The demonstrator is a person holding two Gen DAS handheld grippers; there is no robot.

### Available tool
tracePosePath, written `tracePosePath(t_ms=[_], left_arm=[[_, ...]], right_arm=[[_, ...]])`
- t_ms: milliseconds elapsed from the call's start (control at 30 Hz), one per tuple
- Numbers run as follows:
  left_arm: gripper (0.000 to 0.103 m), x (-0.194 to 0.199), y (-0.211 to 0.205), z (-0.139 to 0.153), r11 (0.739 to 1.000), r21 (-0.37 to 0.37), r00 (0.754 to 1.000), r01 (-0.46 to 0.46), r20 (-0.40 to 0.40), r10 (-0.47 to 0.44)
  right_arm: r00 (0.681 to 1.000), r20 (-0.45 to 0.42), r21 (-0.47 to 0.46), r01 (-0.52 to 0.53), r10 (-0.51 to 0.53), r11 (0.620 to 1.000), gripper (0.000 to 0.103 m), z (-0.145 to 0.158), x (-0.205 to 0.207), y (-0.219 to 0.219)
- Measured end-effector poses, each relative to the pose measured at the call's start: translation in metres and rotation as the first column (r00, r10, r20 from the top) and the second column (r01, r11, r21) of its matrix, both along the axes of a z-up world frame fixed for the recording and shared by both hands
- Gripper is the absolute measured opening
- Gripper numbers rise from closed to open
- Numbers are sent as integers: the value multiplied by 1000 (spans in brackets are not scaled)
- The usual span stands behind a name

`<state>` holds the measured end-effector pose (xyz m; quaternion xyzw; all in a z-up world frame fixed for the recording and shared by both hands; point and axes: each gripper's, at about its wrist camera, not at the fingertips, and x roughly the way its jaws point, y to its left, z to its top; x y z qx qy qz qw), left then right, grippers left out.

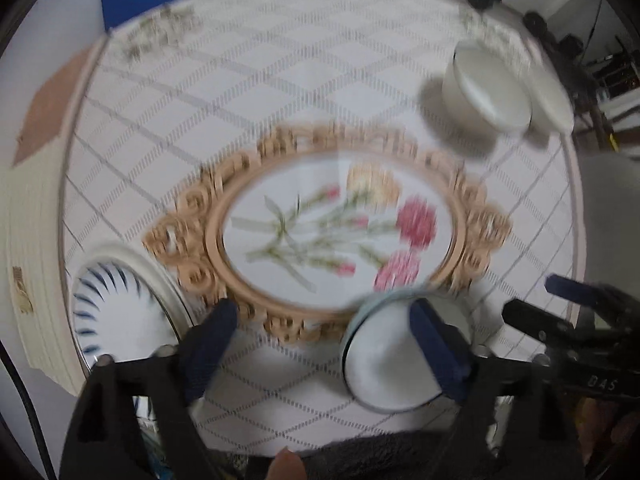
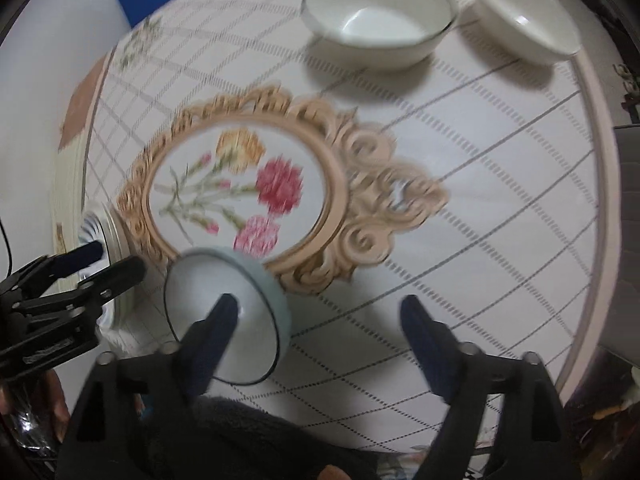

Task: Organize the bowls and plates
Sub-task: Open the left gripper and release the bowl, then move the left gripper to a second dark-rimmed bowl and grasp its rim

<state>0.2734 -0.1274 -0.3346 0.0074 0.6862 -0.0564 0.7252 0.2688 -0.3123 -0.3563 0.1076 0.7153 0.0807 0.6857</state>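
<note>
— Left gripper (image 1: 324, 344)? Right gripper (image 2: 316, 340)?
— Both spread wide, pinching nothing, above the round table (image 2: 500, 208).
— Small pale-blue bowl (image 2: 236, 312)?
— On the cloth at the near edge, just below the flower picture (image 2: 240, 184), free of the pads.
— Other dishes?
— Blue-striped plate (image 1: 116, 312) at the left edge; two white bowls (image 2: 380, 24) side by side at the far right.

- Bowls (image 2: 380, 20): glossy white glazed ceramic.
- Tablecloth (image 1: 280, 80): smooth, probably plastic-coated, blurred.
- Gripper fingers (image 2: 428, 344): matt blue pads, black plastic.
</note>
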Motion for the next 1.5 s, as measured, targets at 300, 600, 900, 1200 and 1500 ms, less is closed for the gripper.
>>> tracePosePath(t_ms=[300,600,900,1200,1500], left_arm=[[98,102,-56,22,996,6,987,94,127,-94],[97,183,-109,-30,986,-5,984,168,53,-168],[50,218,-123,-85,982,-74,979,174,-92,-181],[13,219,-139,-95,967,-114,966,227,-101,-238],[11,194,-146,-79,967,-82,968,240,-54,-245]], right_arm=[[951,239,2,203,-198,979,103,37,77,-76],[954,74,24,289,-290,957,103,-27,144,-112],[953,9,62,302,-303,951,71,-72,162,-107],[961,-16,63,277,-276,959,18,-86,177,-94],[964,3,51,265,-266,963,9,-77,173,-97]])
